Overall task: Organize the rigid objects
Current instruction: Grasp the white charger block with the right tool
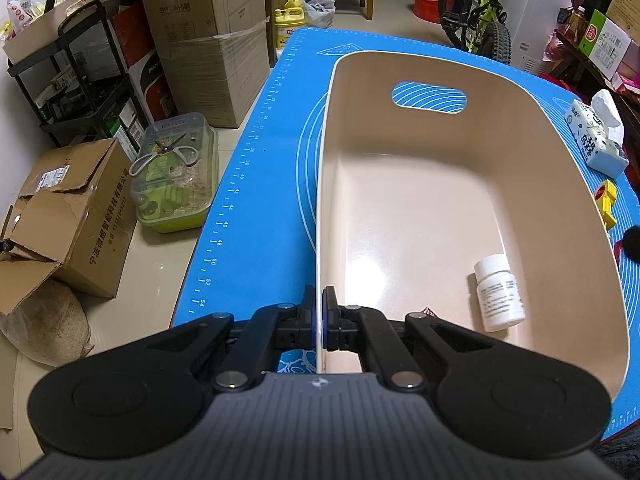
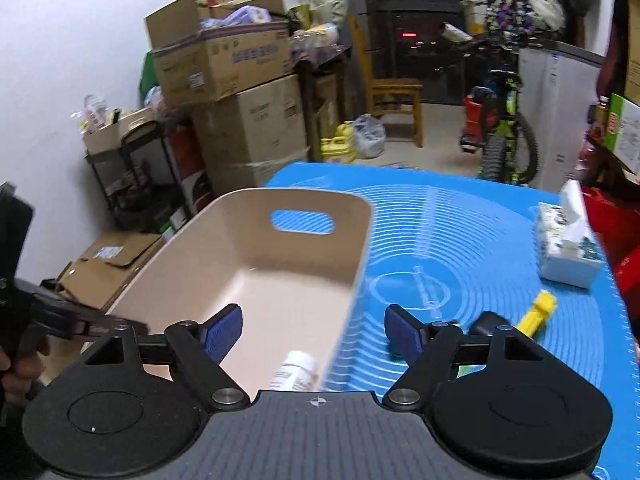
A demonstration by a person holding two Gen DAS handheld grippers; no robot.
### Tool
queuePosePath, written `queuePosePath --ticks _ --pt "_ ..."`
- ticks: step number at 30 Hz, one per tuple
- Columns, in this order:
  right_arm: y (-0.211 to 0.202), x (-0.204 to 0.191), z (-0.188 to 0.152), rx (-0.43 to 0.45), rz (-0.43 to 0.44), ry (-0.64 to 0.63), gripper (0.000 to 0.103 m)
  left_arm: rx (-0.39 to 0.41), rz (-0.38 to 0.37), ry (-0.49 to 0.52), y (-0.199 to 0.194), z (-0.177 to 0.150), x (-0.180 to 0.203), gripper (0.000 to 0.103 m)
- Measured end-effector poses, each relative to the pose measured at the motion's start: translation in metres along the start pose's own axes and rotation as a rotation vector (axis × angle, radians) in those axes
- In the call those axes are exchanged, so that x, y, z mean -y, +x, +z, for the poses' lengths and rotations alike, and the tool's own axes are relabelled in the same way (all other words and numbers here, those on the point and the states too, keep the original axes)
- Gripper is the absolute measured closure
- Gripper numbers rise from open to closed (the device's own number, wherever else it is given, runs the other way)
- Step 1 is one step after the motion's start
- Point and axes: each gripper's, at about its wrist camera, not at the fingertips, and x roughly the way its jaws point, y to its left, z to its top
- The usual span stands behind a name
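A beige plastic bin [image 1: 560,208] with a handle slot stands on the blue mat [image 1: 256,216]. My left gripper [image 1: 319,304] is shut on the bin's near left wall. A white pill bottle [image 1: 500,296] lies inside the bin at its near right. My right gripper [image 2: 314,330] is open and empty, above the bin's [image 2: 192,260] near right wall, with the bottle [image 2: 296,370] just below it. A yellow object [image 2: 538,312] and a black object [image 2: 486,322] lie on the mat [image 2: 460,248] right of the bin; the yellow one also shows in the left wrist view [image 1: 608,202].
A tissue pack [image 1: 596,140] sits at the mat's right edge, also in the right wrist view [image 2: 568,240]. Left of the table on the floor are cardboard boxes [image 1: 72,216], a green-lidded container [image 1: 176,176] and a black shelf [image 1: 72,80]. A bicycle [image 1: 480,12] stands behind.
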Motion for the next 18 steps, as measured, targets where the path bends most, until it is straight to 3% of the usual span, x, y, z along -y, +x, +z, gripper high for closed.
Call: queuePosePath --ticks 8,18 --pt "0.005 0.045 -0.009 -0.01 -0.086 0.091 0.021 0.0 0.0 0.0 0.0 0.0 0.0 0.099" --pt "0.024 0.079 -0.031 -0.116 -0.152 0.139 0.021 -0.001 0.0 -0.001 -0.001 0.0 -0.001 0.099"
